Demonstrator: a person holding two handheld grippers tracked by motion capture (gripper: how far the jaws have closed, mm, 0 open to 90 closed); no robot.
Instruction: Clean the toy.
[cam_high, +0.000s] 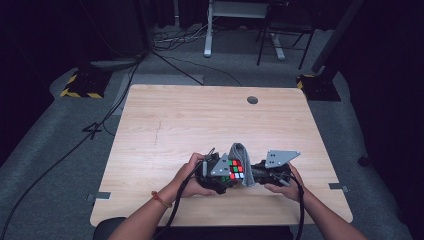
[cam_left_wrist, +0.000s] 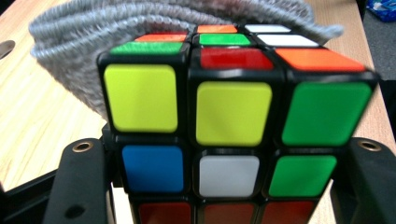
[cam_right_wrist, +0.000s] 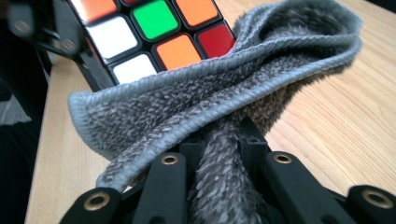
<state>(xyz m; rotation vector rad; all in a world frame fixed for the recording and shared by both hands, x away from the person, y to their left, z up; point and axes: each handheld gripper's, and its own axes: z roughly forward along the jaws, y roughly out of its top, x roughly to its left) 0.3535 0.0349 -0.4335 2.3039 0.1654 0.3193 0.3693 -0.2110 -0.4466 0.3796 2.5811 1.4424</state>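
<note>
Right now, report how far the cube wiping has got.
Done: left gripper is clamped on the puzzle cube, right gripper on the grey cloth. In hand: cloth lies against the cube's far side. Left: the other faces look unwiped, though cleanliness can't be judged.

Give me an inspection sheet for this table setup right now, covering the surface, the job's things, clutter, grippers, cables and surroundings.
Surface: light wooden table, bare apart from the work at its near edge; a round grommet near the far edge.
Job's things: colour puzzle cube and folded grey cloth; the cloth lies against the cube's far side.
Clutter: nothing seen.
Grippers: left gripper shut on the cube, jaws at its two sides; right gripper shut on the cloth, which is bunched between its jaws.
Cables: one black cable trails from each gripper toward the person; more cables lie on the floor beyond the table.
Surroundings: grey carpet, dark room, stand legs behind.
</note>
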